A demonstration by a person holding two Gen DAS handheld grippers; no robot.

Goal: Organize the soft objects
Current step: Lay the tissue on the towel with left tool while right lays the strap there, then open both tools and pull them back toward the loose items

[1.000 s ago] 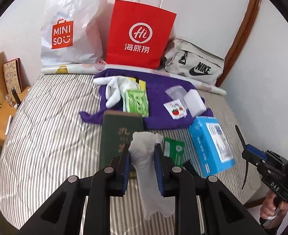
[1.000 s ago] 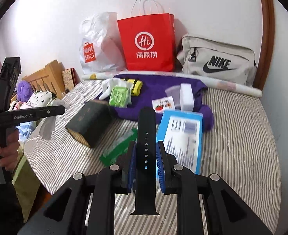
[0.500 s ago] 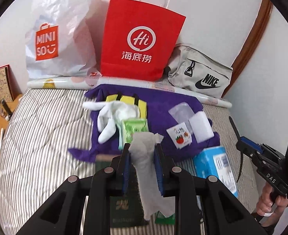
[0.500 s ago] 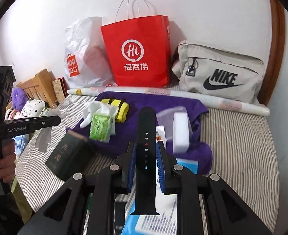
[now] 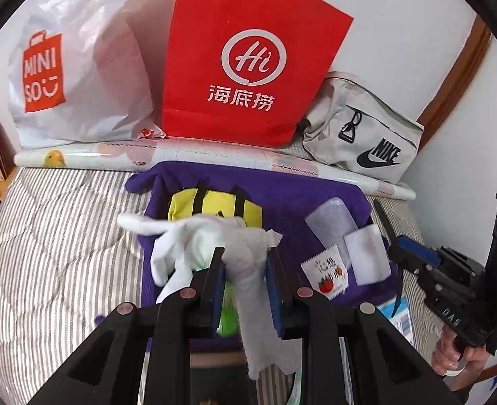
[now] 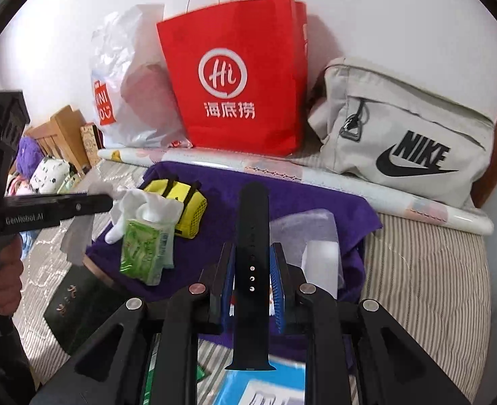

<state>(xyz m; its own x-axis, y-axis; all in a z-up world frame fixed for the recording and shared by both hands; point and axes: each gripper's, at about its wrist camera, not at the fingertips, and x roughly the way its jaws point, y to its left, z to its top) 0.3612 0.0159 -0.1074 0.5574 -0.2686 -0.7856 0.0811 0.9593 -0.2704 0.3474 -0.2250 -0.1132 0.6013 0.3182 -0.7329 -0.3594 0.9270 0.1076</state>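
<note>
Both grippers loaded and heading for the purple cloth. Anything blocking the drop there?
Partly. The purple cloth already carries gloves, a yellow pouch, a green tissue pack and a white block. The bare strip along its far edge looks free.

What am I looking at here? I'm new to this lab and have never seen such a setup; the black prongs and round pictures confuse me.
There is no robot. A person carries a hand-held gripper in each hand, and each has a wide-angle camera looking along its two fingers, hence the round pictures.

In the left camera's picture, the left hand-held gripper is shut on a white tissue. In the right camera's picture, the right hand-held gripper is shut on a black watch strap.

Below lies a striped bed with a purple cloth holding a yellow pouch, white gloves and a green tissue pack. A red paper bag, a white plastic bag and a grey Nike bag stand against the wall.
</note>
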